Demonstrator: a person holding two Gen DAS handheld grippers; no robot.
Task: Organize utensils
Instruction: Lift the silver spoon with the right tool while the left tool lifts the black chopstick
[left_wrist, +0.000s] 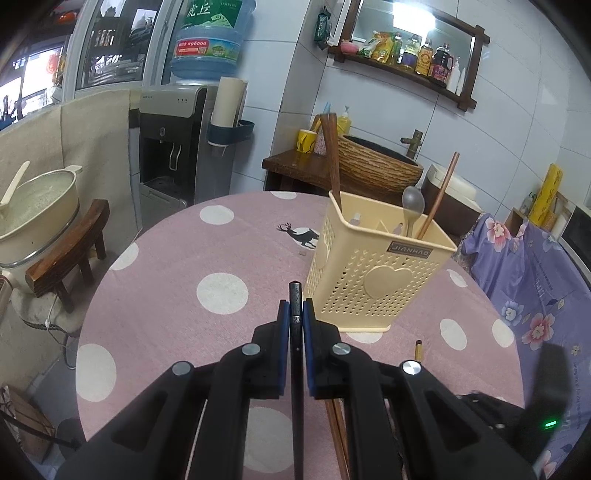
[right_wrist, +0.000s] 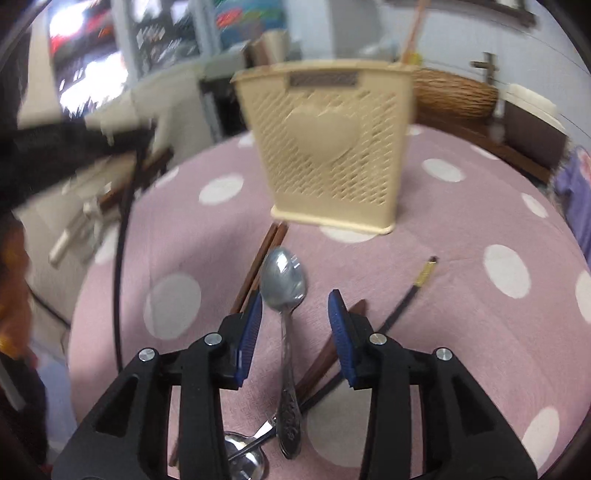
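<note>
My left gripper (left_wrist: 296, 308) is shut on a black chopstick (left_wrist: 296, 314), held above the pink table just left of the cream utensil holder (left_wrist: 373, 273). The holder contains brown chopsticks (left_wrist: 332, 155), a clear spoon (left_wrist: 413, 203) and another brown chopstick (left_wrist: 439, 195). My right gripper (right_wrist: 295, 310) is open above a metal spoon (right_wrist: 283, 280) lying on the table, its handle between the fingers. Brown chopsticks (right_wrist: 258, 269) and a black gold-tipped chopstick (right_wrist: 410, 295) lie beside the spoon. A second spoon (right_wrist: 243, 454) lies near the bottom edge. The holder (right_wrist: 328, 147) stands ahead.
The round table has a pink polka-dot cloth (left_wrist: 184, 266). A water dispenser (left_wrist: 173, 144), a pot on a wooden stool (left_wrist: 37, 214) and a woven basin (left_wrist: 376, 166) stand beyond it. A purple floral cloth (left_wrist: 535, 295) lies to the right.
</note>
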